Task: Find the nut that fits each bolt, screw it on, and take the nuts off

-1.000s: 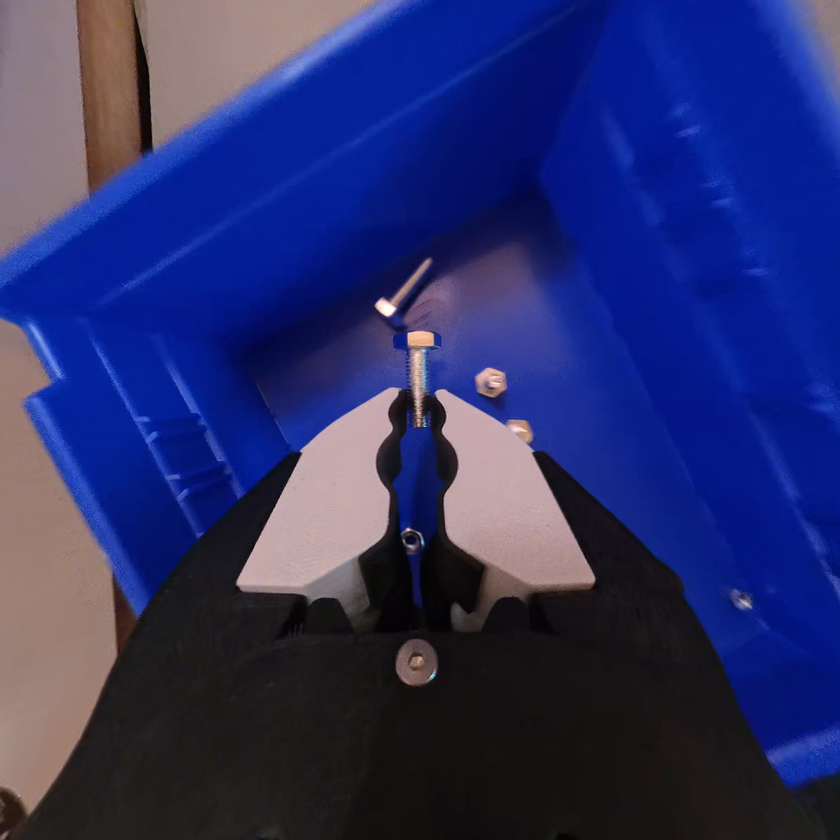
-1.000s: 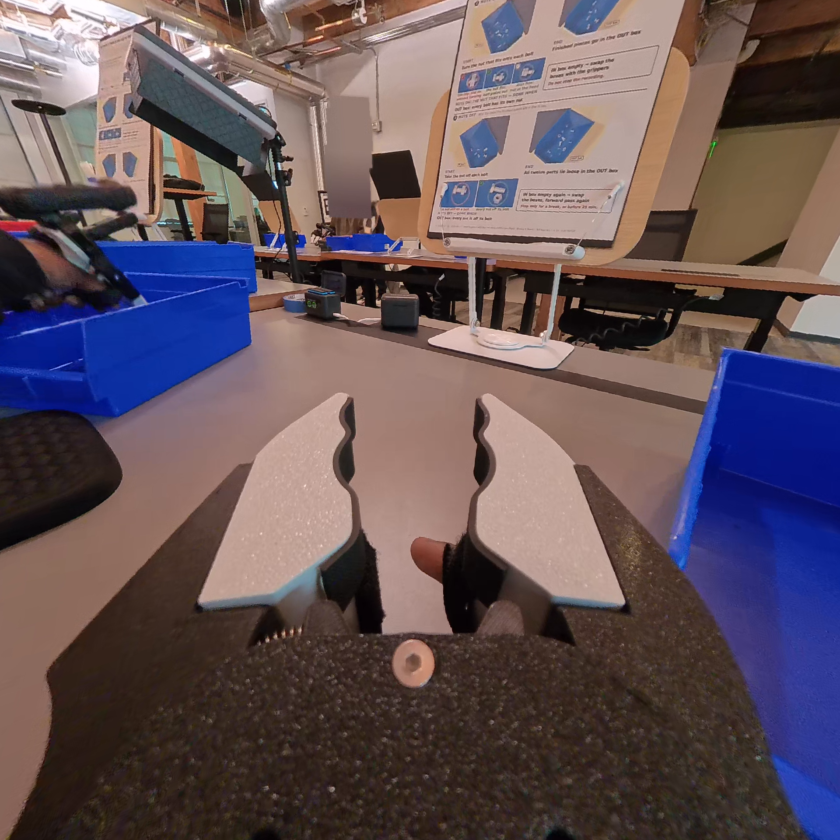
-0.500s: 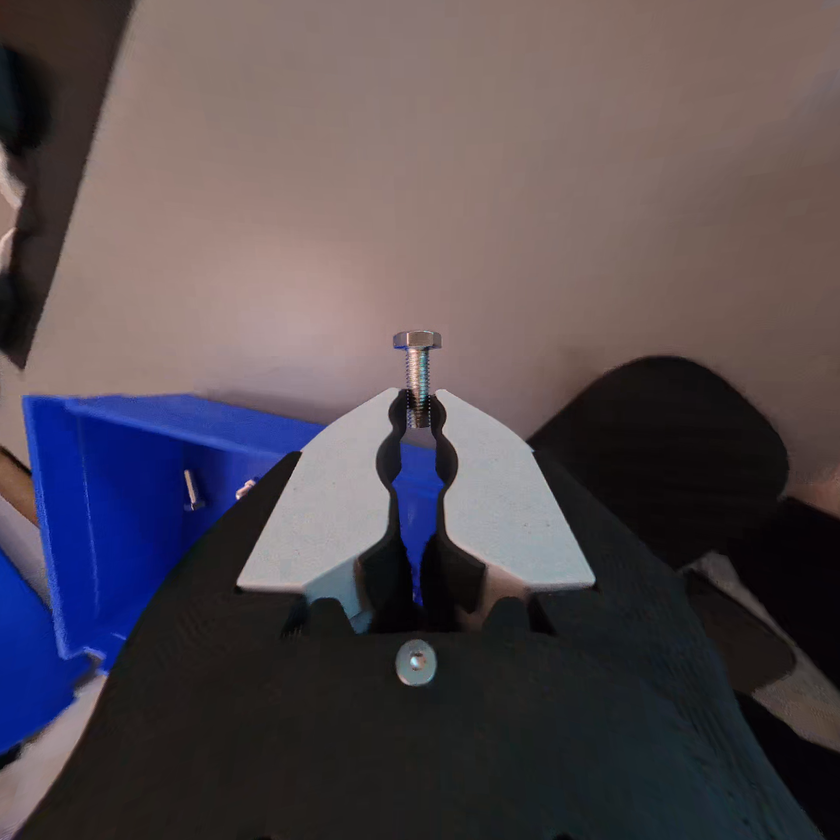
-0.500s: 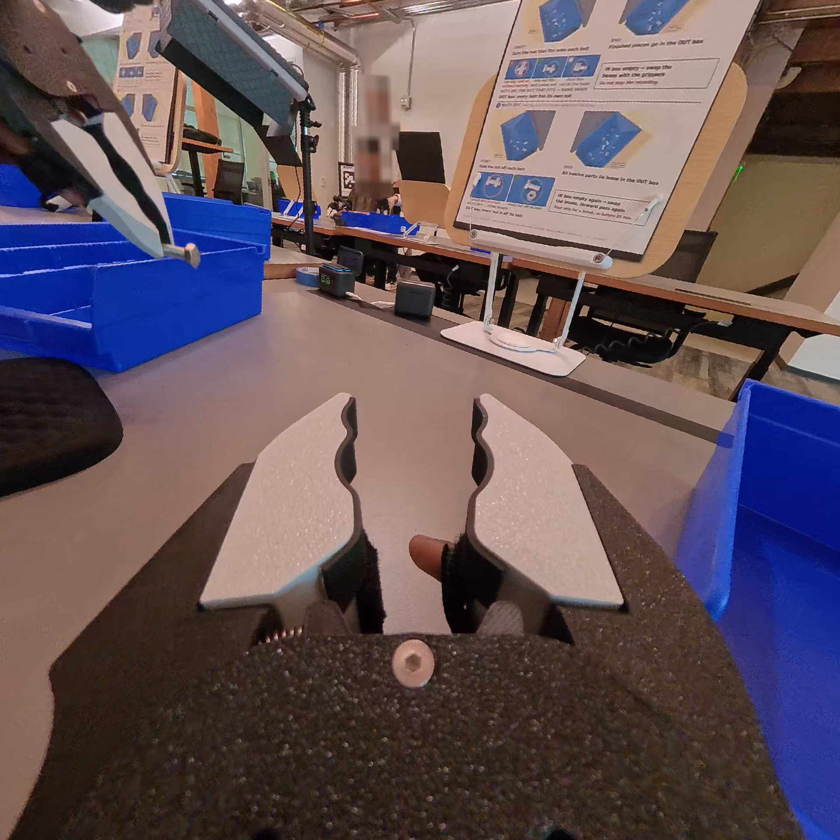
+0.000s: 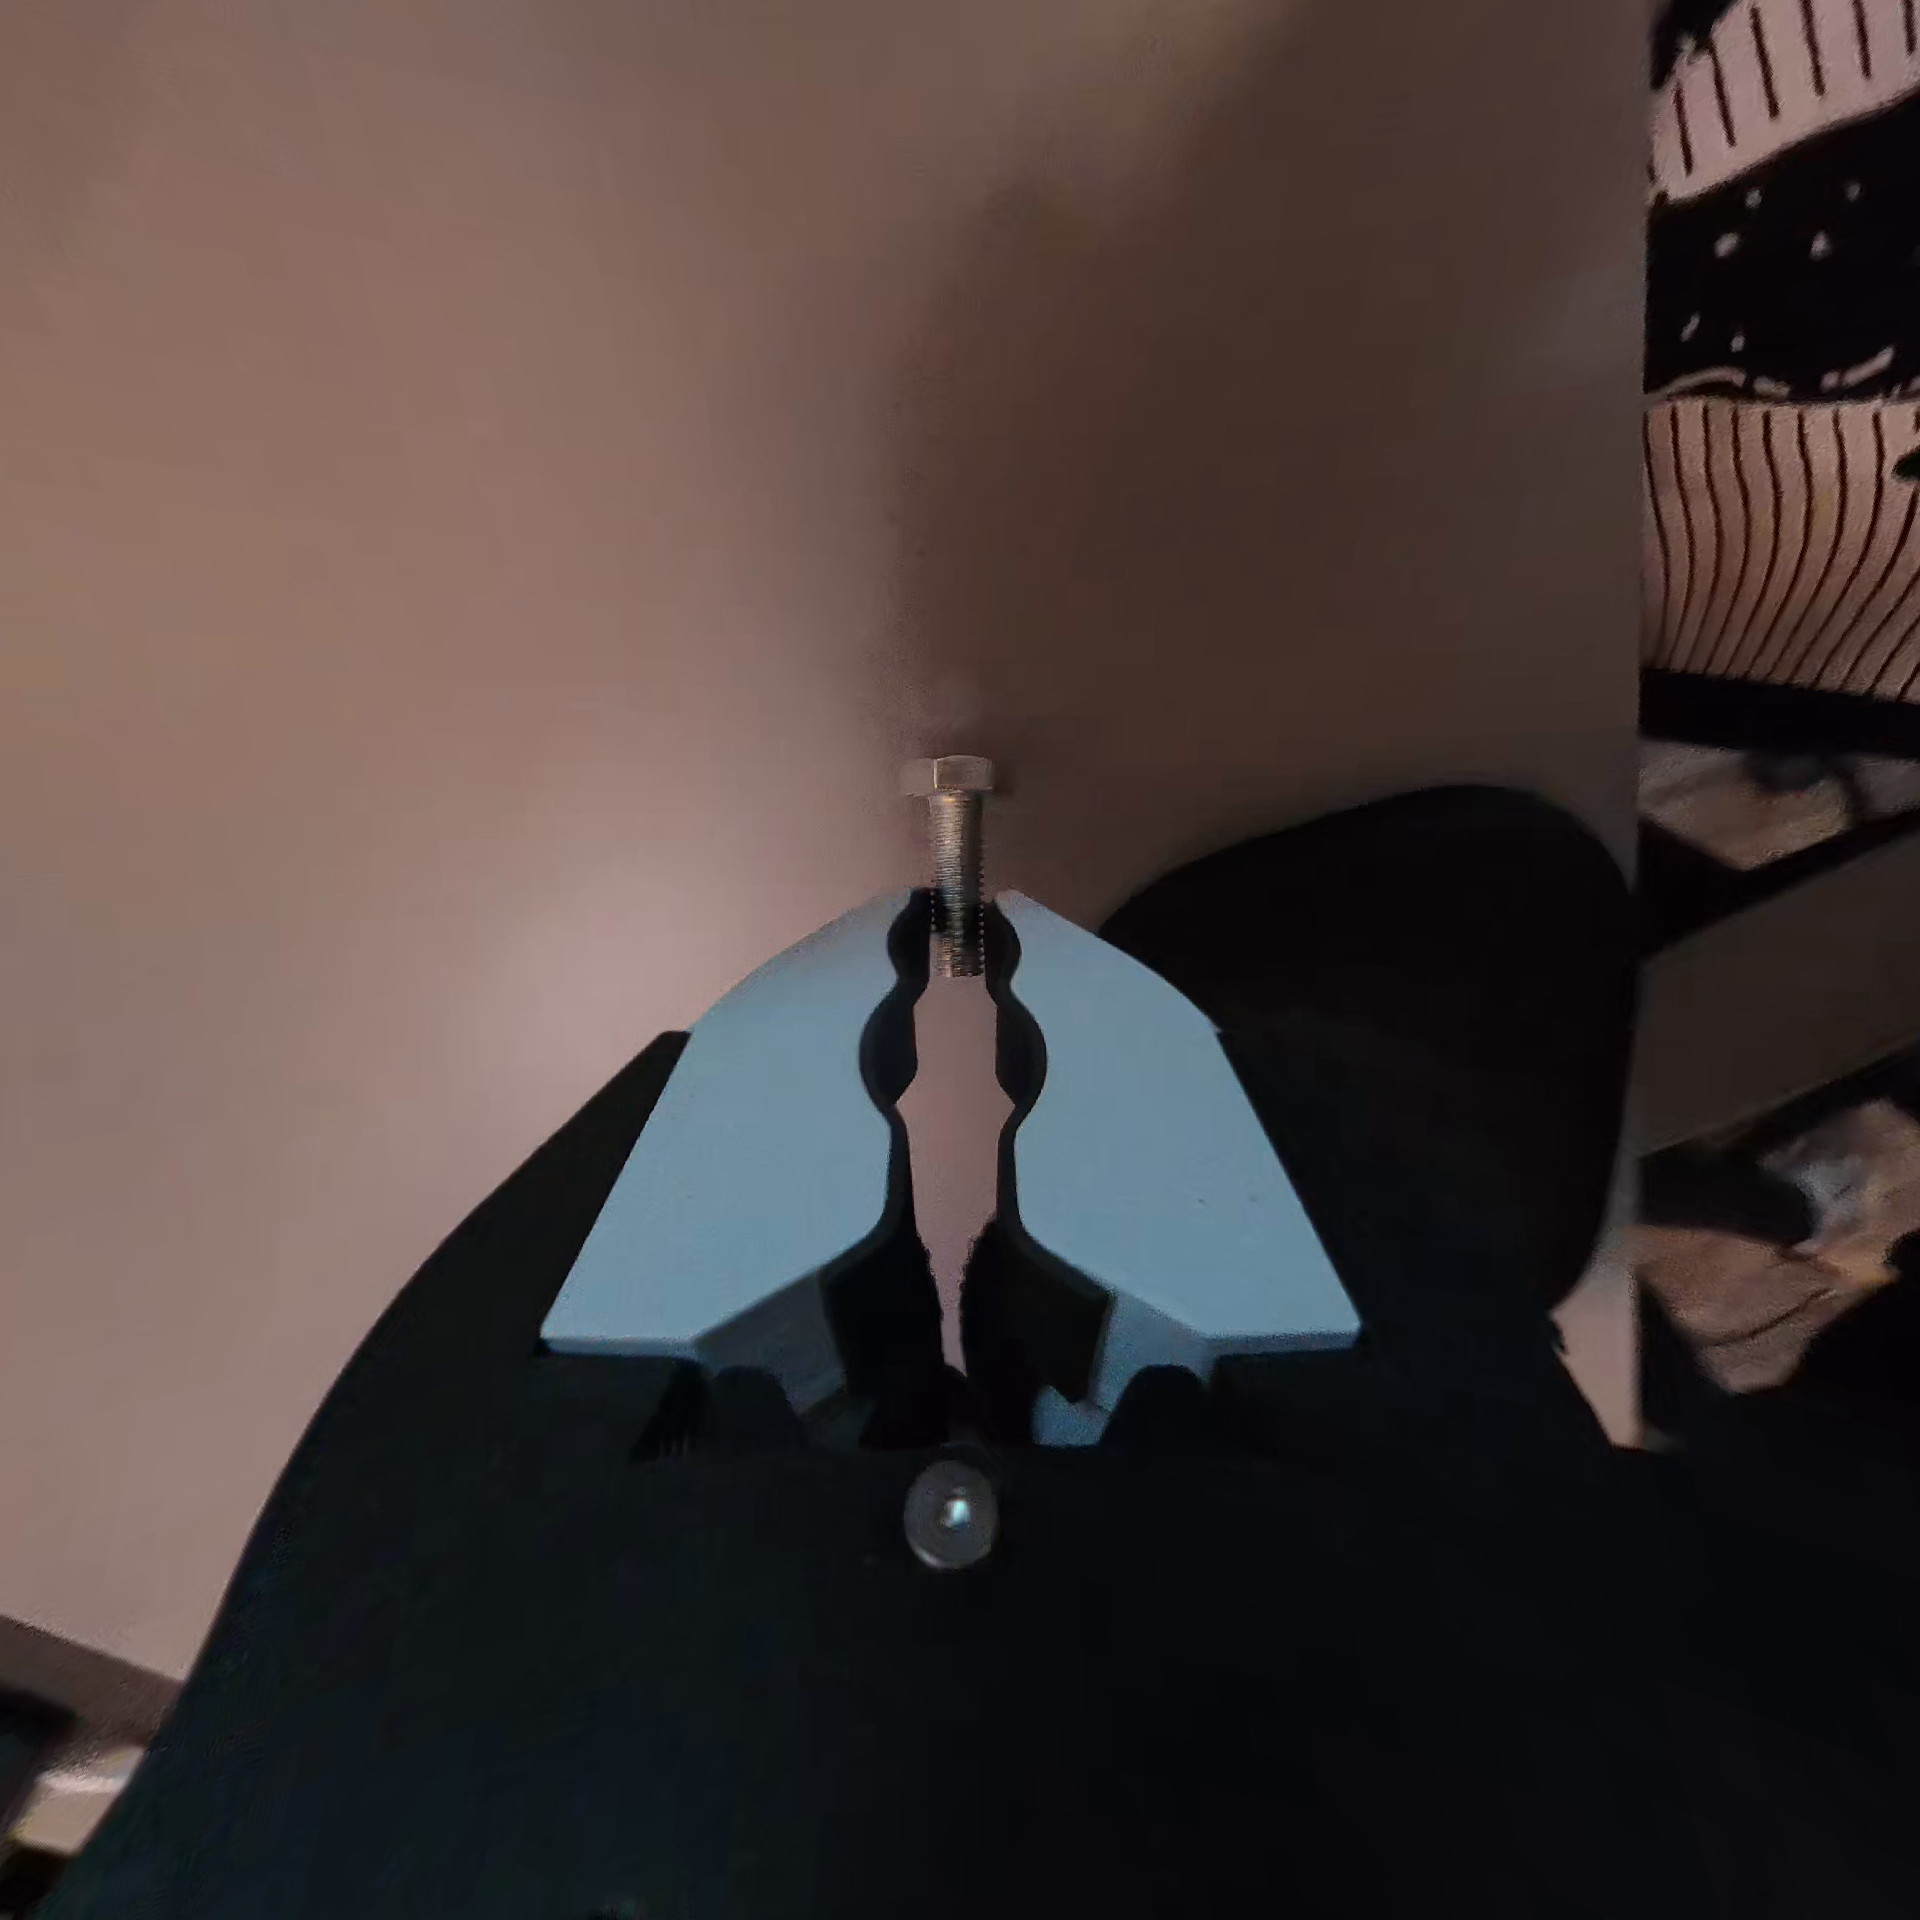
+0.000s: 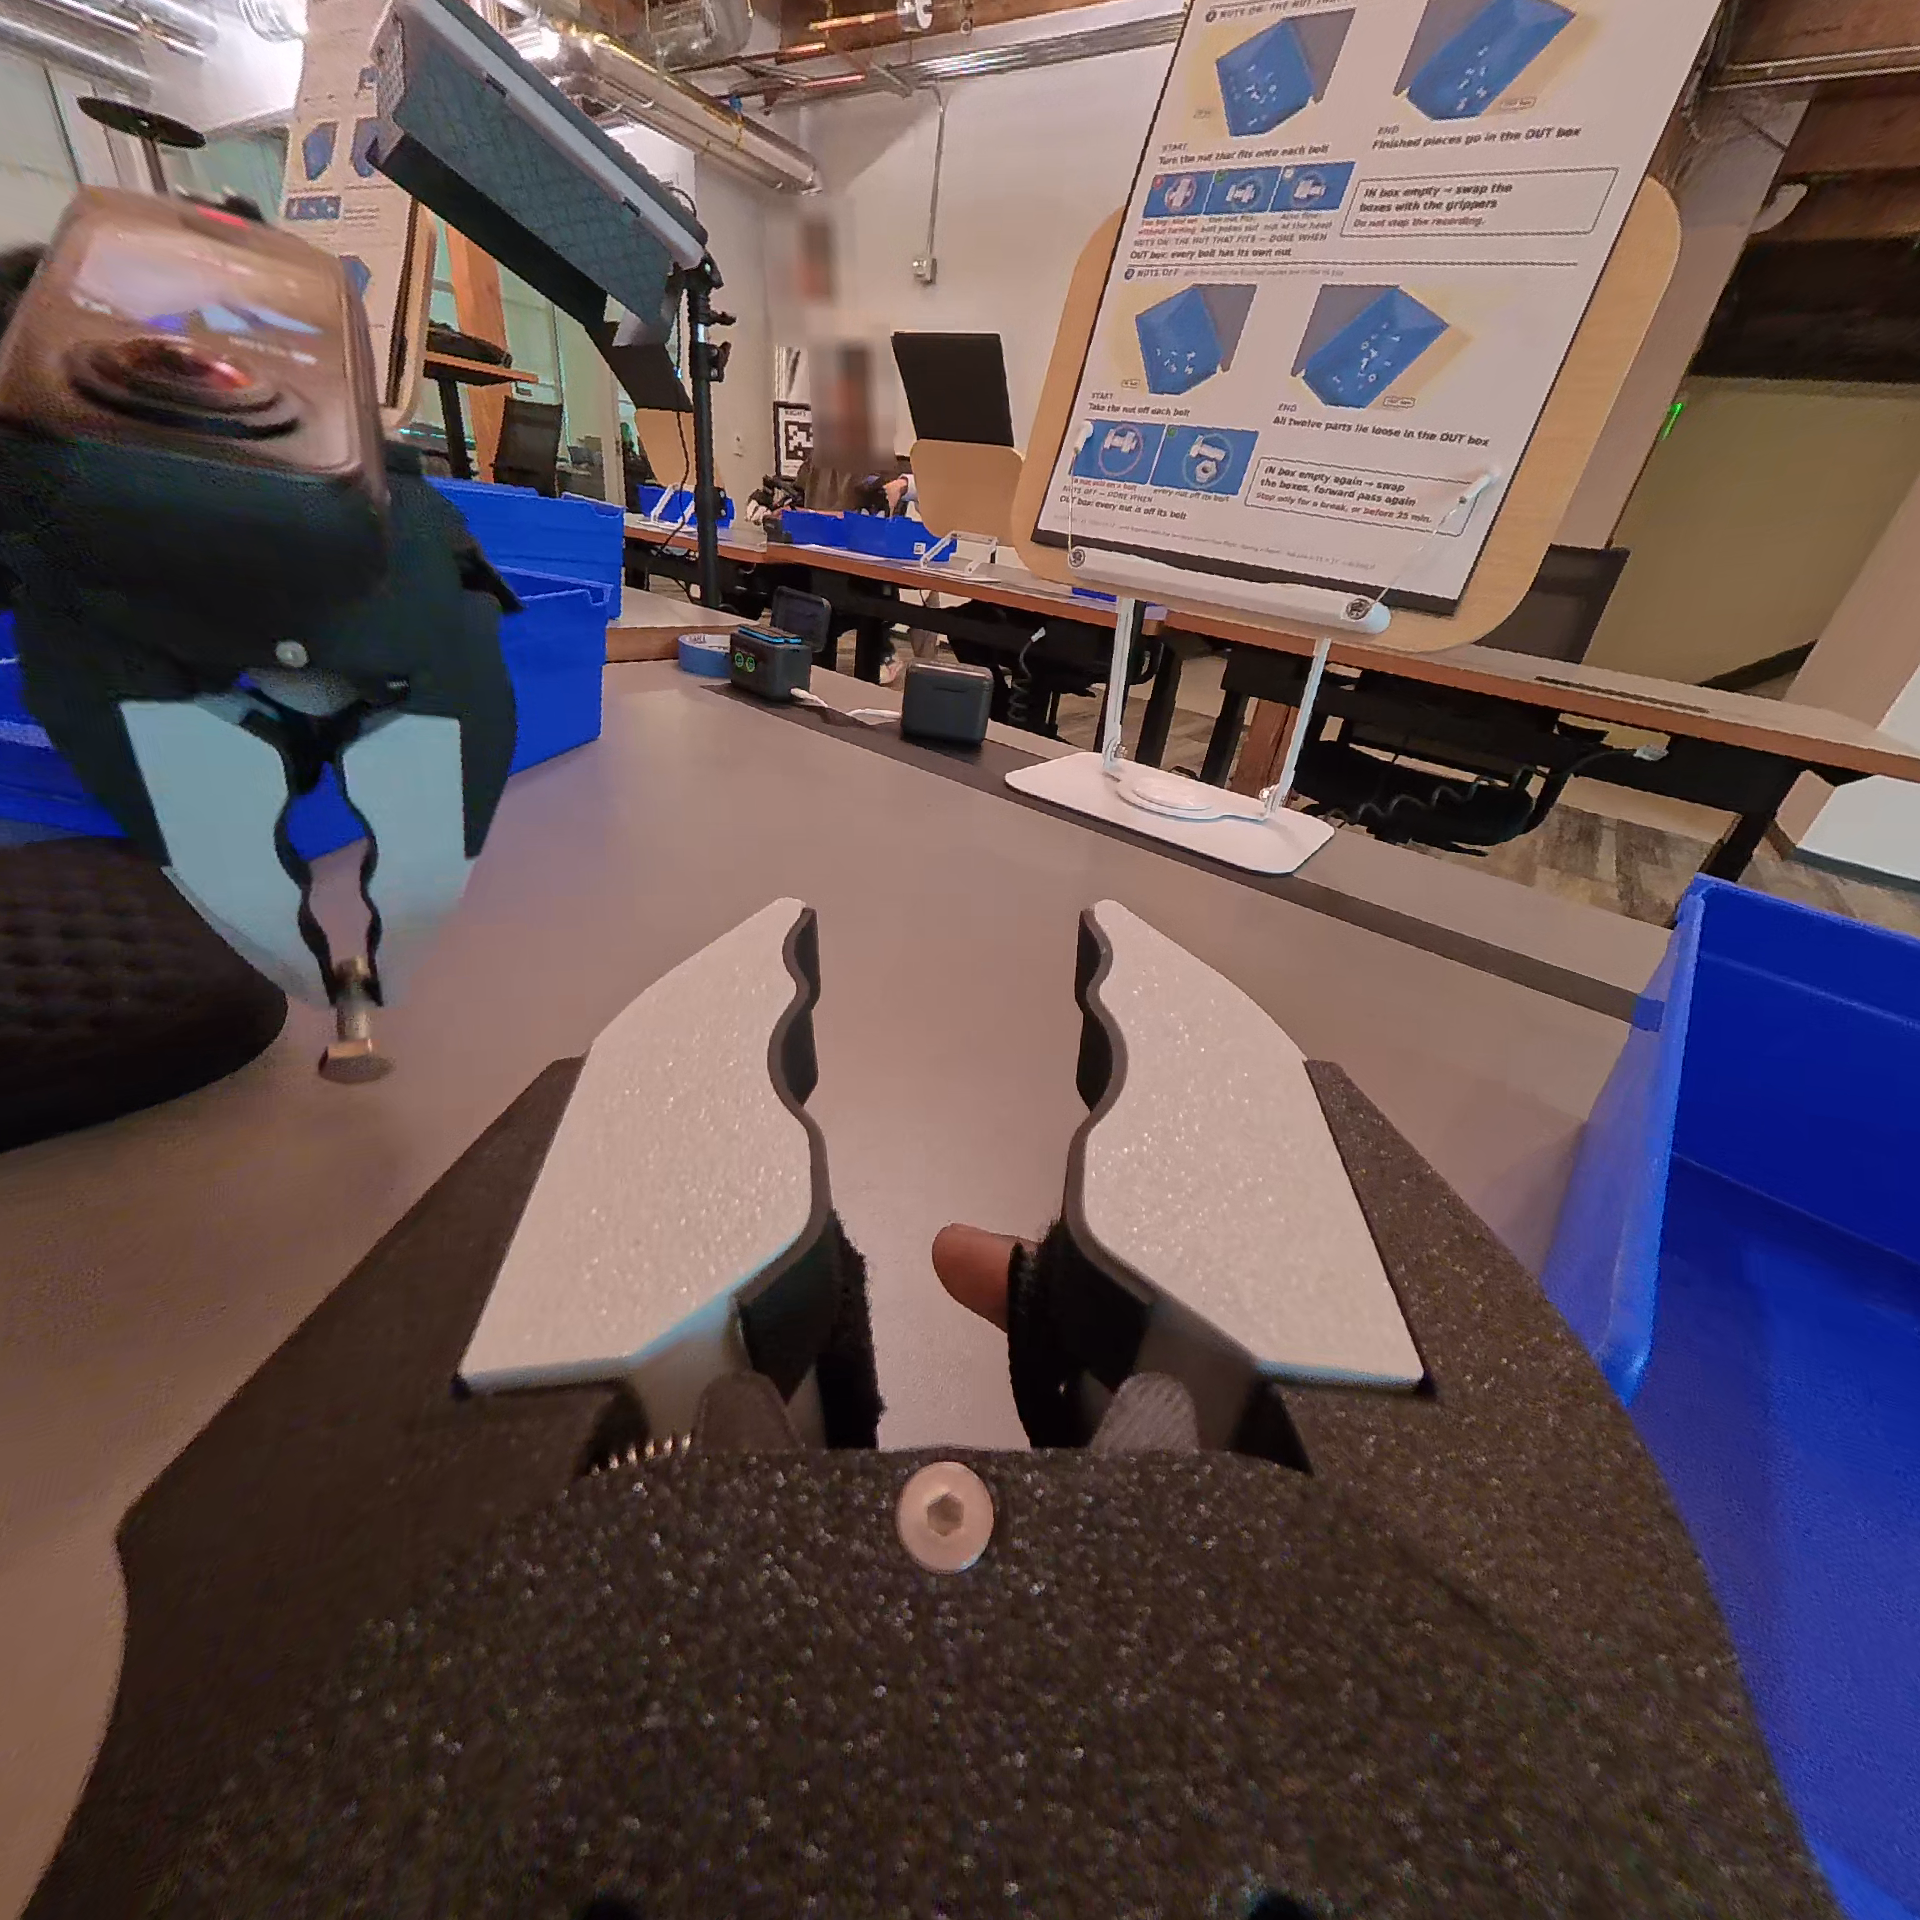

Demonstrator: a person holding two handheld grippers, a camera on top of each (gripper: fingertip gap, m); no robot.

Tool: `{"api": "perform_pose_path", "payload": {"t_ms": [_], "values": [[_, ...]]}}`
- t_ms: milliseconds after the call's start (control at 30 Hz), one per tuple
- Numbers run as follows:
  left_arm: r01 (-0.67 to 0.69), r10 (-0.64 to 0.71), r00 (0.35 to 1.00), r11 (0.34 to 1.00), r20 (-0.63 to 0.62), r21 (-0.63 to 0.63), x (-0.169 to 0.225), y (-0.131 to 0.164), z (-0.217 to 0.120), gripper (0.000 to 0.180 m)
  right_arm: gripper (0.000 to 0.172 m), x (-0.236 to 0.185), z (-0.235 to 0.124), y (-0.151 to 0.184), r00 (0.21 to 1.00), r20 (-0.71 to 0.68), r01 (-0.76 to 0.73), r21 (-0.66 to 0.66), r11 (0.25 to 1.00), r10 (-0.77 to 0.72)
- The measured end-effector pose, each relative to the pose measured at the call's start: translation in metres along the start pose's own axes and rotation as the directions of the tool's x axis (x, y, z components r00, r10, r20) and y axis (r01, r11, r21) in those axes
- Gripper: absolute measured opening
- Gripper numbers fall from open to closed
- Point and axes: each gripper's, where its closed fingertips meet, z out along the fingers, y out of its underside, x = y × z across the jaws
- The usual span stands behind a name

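My left gripper is shut on a silver hex bolt. The pads clamp the threaded end and the head points away, down toward the grey table. The right wrist view shows the same gripper at the left, holding the bolt head down just above the table. My right gripper is open and empty, low over the table, to the right of the left one. A fingertip shows between its fingers at the base.
A black padded mat lies at the left, also seen in the left wrist view. Blue bins stand at far left and at right. An instruction board on a white stand stands behind. Small devices sit at the table's back. Tip to tip, the grippers are about 20 cm apart.
My left gripper carried the bolt out of the blue bin, over the table, and lowered it head down toward the right gripper. The right gripper stayed open and nearly still.
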Motion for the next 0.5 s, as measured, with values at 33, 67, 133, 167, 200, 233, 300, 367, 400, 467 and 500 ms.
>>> {"api": "perform_pose_path", "payload": {"t_ms": [33,67,133,167,200,233,300,367,400,467,500], "values": [[-0.039,0.039,0.999,0.999,-0.009,0.005,-0.002,-0.002,0.003,0.010,0.048,0.000,0.000,0.000,1.000,-0.001,-0.001,0.001,1.000,0.001],[-0.067,0.067,0.997,0.998,-0.029,0.008,-0.003,-0.003,0.005,0.010,0.048,0.000,0.000,0.000,1.000,-0.002,-0.002,0.002,1.000,0.002],[-0.127,0.129,0.989,0.992,-0.066,0.024,-0.002,-0.005,0.010,0.010,0.048,0.001,0.000,0.000,1.000,-0.003,-0.006,0.002,1.000,0.006],[-0.148,0.150,0.985,0.988,-0.080,0.036,-0.001,-0.007,0.011,0.010,0.048,0.001,0.000,0.000,1.000,-0.003,-0.008,0.002,1.000,0.008],[-0.157,0.161,0.983,0.986,-0.088,0.051,-0.001,-0.009,0.013,0.010,0.048,0.001,0.000,0.000,1.000,-0.002,-0.011,0.002,1.000,0.011],[-0.160,0.166,0.982,0.985,-0.089,0.068,-0.002,-0.011,0.013,0.010,0.048,0.001,0.000,0.000,1.000,-0.002,-0.013,0.001,1.000,0.013],[-0.169,0.178,0.980,0.981,-0.087,0.098,-0.002,-0.014,0.013,0.010,0.048,0.002,0.000,0.000,1.000,-0.001,-0.016,0.001,1.000,0.016],[-0.161,0.169,0.983,0.982,-0.078,0.099,-0.004,-0.014,0.015,0.010,0.048,0.002,0.000,0.001,1.000,0.000,-0.018,0.000,1.000,0.018],[-0.142,0.151,0.985,0.985,-0.086,0.094,-0.004,-0.012,0.015,0.010,0.048,0.002,0.000,0.001,1.000,-0.001,-0.018,0.000,1.000,0.018],[-0.093,0.105,0.987,0.990,-0.120,0.106,0.000,-0.012,0.016,0.011,0.048,0.002,0.000,0.001,1.000,-0.001,-0.019,0.000,1.000,0.019],[-0.076,0.092,0.987,0.990,-0.129,0.122,0.001,-0.013,0.016,0.013,0.048,0.002,0.000,0.001,1.000,-0.002,-0.020,0.000,1.000,0.020]]}}
